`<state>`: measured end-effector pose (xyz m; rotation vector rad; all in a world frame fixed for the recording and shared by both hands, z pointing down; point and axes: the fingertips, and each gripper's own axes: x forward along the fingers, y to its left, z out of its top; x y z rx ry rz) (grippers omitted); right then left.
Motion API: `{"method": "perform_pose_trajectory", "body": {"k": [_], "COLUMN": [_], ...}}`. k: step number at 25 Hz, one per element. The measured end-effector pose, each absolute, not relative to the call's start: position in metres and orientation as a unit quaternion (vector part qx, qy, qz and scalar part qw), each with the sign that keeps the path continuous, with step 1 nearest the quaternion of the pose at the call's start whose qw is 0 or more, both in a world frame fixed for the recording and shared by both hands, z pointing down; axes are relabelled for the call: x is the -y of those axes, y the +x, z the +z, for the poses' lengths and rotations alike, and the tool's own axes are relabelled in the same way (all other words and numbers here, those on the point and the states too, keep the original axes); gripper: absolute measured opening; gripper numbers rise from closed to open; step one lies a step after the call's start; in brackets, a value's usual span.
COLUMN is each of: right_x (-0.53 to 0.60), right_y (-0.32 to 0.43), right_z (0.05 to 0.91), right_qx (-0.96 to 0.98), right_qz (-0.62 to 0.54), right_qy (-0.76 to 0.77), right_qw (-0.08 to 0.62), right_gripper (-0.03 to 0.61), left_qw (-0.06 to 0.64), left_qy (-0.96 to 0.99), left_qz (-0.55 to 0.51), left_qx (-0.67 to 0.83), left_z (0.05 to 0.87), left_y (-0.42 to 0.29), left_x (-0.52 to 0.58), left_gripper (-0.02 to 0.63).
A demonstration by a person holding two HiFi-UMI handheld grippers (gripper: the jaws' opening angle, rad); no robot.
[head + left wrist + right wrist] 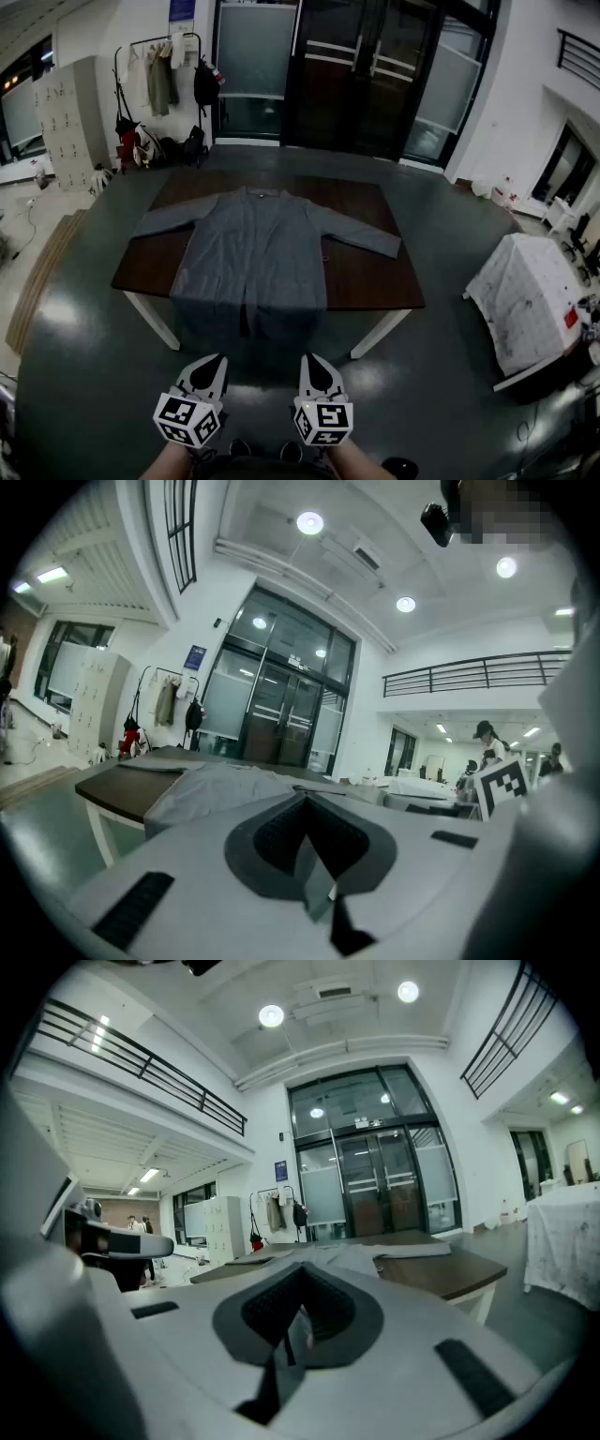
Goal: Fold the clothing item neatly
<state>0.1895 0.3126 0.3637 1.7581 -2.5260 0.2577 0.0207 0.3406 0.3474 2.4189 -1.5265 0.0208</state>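
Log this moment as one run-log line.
stage: no fold yet | grey garment: spread flat on table, hem over near edge | left gripper: shut, empty | right gripper: shut, empty

Big room w/ shiny dark floor (84, 375). Brown table (370, 267) in the middle, white legs. Dark glass doors (361, 75) at the back. Coat rack (161, 80) & white lockers (70, 122) on the left. Round lights (271, 1015) up top.

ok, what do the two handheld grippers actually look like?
Both alike: the left gripper and right gripper have white tapered plastic shells with a dark teardrop recess. Each carries a white cube with black square markers. The jaws are lined with ribbed black pads. No cables or sleeves are visible.
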Motion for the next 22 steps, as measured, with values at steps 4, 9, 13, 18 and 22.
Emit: {"method": "perform_pose_trajectory", "body": {"k": [4,9,13,18,22], "right_x": [-0.312,-0.314,-0.316,-0.316,-0.315], "right_y": [0.182,0.175,0.169,0.152,0.134], "right_z": [0.362,0.363,0.364,0.369,0.373], "right_qx": [0.820,0.816,0.821,0.829,0.830], "right_qz": [0.083,0.081,0.081,0.100,0.107], "right_qy": [0.566,0.571,0.565,0.550,0.547], "right_qw": [0.028,0.032,0.026,0.016,0.019], "right_gripper": [-0.012,-0.012,-0.012,-0.012,-0.012], "left_qw": [0.143,0.153,0.157,0.148,0.133], "left_qy": [0.837,0.838,0.836,0.831,0.829], "left_qz": [0.002,-0.005,-0.014,-0.022,-0.006], "left_qx": [0.528,0.524,0.525,0.535,0.543], "left_z": [0.344,0.348,0.352,0.358,0.363], "left_y": [0.015,0.009,0.004,-0.010,-0.029], "left_x": [-0.336,-0.333,-0.330,-0.327,-0.330], "left_gripper": [0.008,0.008,0.008,0.008,0.008]}}
